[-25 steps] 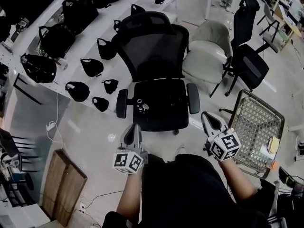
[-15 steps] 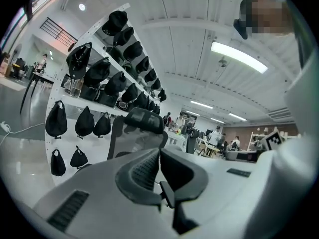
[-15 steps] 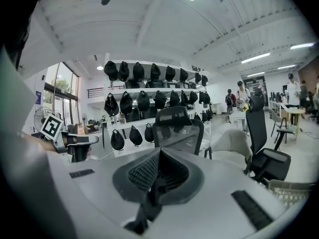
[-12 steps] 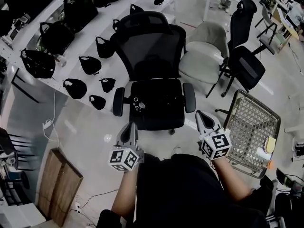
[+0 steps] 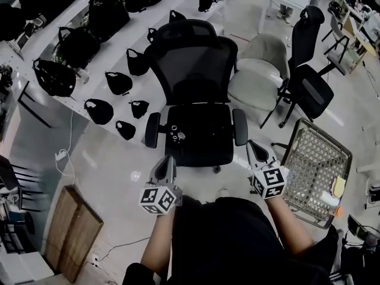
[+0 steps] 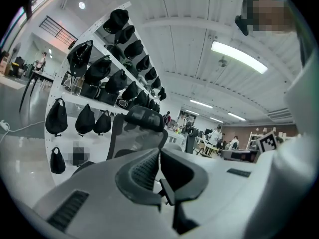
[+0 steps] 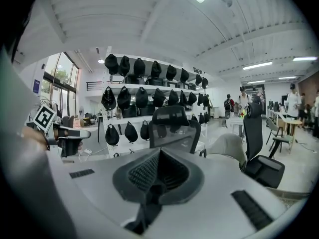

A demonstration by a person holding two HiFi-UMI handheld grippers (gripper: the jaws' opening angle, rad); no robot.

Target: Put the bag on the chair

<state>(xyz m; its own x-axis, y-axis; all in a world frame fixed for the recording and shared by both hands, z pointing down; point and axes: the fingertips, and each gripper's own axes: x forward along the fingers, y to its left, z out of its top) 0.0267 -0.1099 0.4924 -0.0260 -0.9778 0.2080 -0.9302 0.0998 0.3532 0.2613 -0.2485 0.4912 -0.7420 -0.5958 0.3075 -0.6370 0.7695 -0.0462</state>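
A black mesh office chair stands right in front of me with its seat bare. Several black bags lie on the white shelf to its left, and bigger ones sit farther back. My left gripper hovers just short of the seat's front left corner, shut and empty. My right gripper hangs by the right armrest, also shut with nothing in it. In the left gripper view the closed gripper points at the chair back. In the right gripper view the closed gripper faces the chair too.
A grey padded chair and another black office chair stand to the right. A wire mesh basket sits at my right side. Wooden boards and a cable lie on the floor at the left.
My right gripper has drifted slightly left, toward the chair. The left gripper has hardly moved, and the view has shifted a little.
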